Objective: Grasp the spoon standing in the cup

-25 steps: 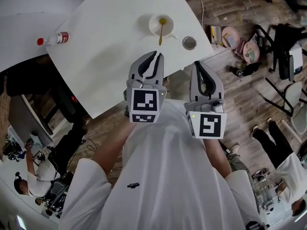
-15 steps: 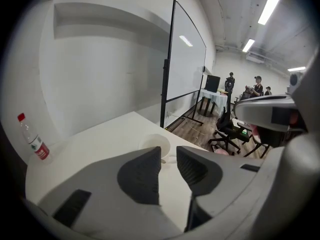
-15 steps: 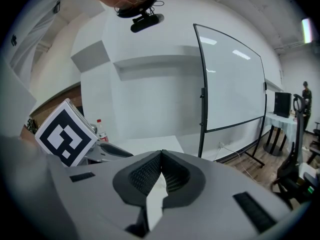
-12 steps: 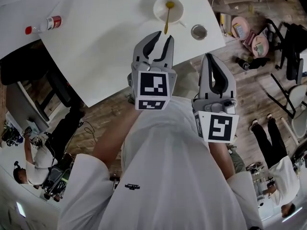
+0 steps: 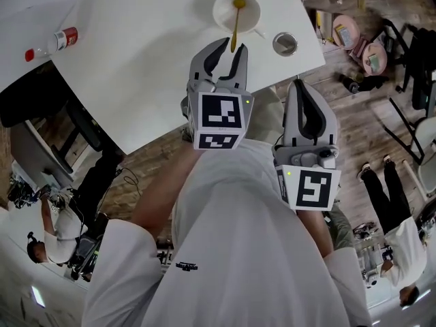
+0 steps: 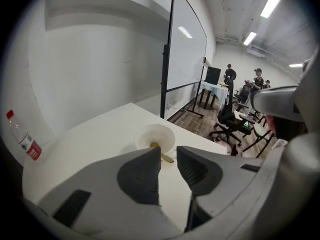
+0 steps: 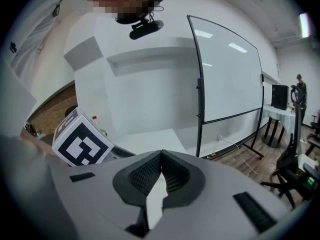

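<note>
A white cup (image 5: 236, 11) stands near the table's far edge, and a yellow spoon (image 5: 234, 27) leans out of it toward me. In the left gripper view the cup (image 6: 156, 138) and the spoon's handle (image 6: 165, 156) lie just beyond the jaws. My left gripper (image 5: 231, 45) is open, its tips just short of the spoon's handle end, with nothing between them; it shows the same way in its own view (image 6: 169, 153). My right gripper (image 5: 300, 86) hangs back off the table's edge, shut and empty (image 7: 161, 155).
A small round metal dish (image 5: 285, 43) sits right of the cup near the white table's (image 5: 136, 67) corner. A plastic bottle with a red label (image 5: 53, 41) lies far left. Chairs, bags and people are on the wooden floor at the right.
Both grippers have moved forward toward the cup. The left gripper's jaws have spread apart and its tips now reach close to the spoon's handle.
</note>
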Available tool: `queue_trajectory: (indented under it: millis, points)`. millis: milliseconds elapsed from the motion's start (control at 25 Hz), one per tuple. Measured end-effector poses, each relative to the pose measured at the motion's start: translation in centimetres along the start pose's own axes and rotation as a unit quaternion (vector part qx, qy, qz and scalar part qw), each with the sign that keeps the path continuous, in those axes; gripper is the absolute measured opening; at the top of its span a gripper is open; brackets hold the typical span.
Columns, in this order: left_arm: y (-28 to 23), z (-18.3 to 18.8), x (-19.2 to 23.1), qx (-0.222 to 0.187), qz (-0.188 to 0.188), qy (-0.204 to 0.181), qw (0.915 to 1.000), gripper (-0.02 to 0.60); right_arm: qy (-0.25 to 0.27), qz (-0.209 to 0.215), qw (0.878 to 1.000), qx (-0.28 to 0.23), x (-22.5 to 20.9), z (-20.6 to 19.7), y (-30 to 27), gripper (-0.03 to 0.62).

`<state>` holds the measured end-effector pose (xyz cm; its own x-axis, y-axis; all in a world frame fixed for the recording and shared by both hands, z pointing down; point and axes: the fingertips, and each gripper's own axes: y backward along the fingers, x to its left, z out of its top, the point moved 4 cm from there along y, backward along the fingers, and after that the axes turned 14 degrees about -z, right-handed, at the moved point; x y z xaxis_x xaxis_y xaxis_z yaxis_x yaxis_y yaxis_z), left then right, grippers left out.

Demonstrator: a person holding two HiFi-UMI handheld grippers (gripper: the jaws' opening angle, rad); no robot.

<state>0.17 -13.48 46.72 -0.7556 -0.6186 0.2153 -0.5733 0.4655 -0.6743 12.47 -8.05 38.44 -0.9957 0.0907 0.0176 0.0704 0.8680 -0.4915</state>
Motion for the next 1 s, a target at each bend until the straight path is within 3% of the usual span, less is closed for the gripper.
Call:
queue_trajectory:
  millis: [240,1000]
  points:
    - [-0.5,-0.5,1.5,0.016,0.026,0.012,0.9994,0.040,-0.004,-0.007,1.000,0.006,0.1,-0.1,-0.8,0.003]
    - [1.2,1.1,2.5,-0.021,0.027,0.020,0.9992,0.017,-0.006,-0.013,1.000,-0.003,0.9,1.2,-0.8,0.003]
